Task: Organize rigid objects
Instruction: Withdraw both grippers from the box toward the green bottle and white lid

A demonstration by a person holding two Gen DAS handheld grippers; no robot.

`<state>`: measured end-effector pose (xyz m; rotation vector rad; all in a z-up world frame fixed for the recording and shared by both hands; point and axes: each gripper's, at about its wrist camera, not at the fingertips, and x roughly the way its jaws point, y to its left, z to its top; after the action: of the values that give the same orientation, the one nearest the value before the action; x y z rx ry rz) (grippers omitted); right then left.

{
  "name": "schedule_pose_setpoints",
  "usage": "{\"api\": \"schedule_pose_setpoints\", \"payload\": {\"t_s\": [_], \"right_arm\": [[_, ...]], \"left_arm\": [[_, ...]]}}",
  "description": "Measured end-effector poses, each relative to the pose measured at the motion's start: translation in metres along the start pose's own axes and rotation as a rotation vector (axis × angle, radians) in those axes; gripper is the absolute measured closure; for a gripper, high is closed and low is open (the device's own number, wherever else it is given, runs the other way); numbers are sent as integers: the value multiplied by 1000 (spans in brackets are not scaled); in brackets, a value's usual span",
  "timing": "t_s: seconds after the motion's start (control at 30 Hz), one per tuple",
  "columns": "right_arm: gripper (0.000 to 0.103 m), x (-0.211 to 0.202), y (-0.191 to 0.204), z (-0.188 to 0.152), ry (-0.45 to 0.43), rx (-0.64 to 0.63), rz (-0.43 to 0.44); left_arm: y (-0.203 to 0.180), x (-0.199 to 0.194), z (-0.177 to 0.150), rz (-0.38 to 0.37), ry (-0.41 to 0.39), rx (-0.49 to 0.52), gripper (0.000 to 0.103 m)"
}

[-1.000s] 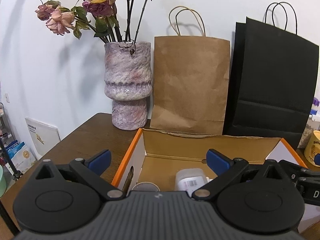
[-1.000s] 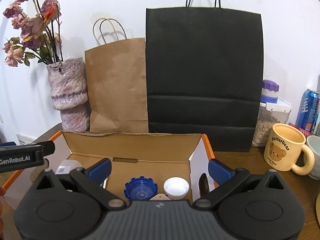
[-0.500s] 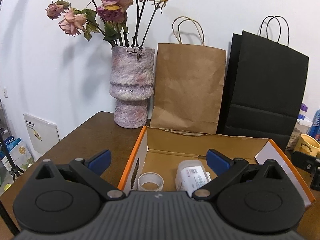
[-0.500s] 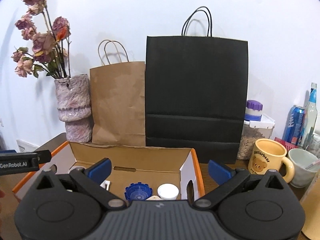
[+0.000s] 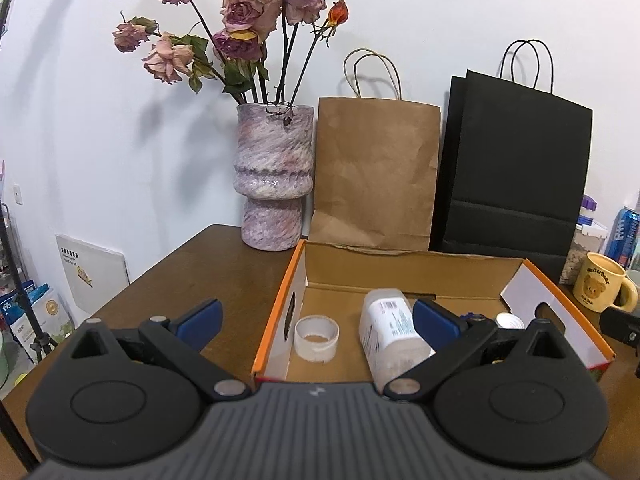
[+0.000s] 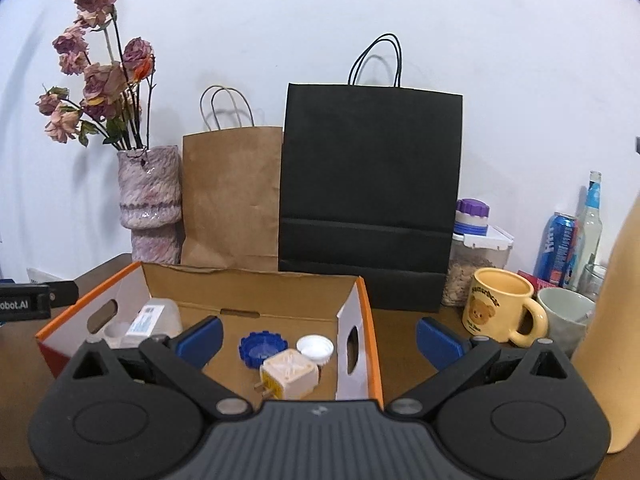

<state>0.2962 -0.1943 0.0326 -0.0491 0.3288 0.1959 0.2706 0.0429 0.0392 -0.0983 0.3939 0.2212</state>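
Two grippers, left gripper (image 5: 316, 322) and right gripper (image 6: 318, 334), fingers spread wide, nothing held. Orange-edged cardboard box (image 6: 256, 286) on table (image 5: 224, 276). Inside: clear plastic jar (image 5: 390, 332) on side, tape ring (image 5: 317, 338), blue cap (image 6: 262, 349), white cap (image 6: 315, 348), beige plug adapter (image 6: 289, 374). Yellow bear mug (image 6: 500, 308) right of box.

A plain white wall (image 6: 360, 8) runs behind a dark brown wooden table (image 5: 208, 268). Against it stand a mottled purple vase (image 5: 274, 176) of dried roses (image 5: 240, 12), a brown paper bag (image 5: 376, 172) and a black paper bag (image 6: 370, 196). At the far right sit a yellow bear mug (image 6: 500, 306), a blue can (image 6: 560, 248) and a lidded storage jar (image 6: 478, 256). The light is soft and even, throwing faint shadows on the wall.
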Motion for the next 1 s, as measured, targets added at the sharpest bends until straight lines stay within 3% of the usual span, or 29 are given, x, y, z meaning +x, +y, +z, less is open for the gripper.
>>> {"api": "schedule_pose_setpoints", "payload": {"t_s": [0.4,1.0], "right_arm": [[0,-35,5,-31,21,10,-6],[0,-68,15,-78,142,-12,9]], "left_arm": [[-3,-33,-26,-9,-9,63,0],[12,-60,-60,-38,77,61,0]]}}
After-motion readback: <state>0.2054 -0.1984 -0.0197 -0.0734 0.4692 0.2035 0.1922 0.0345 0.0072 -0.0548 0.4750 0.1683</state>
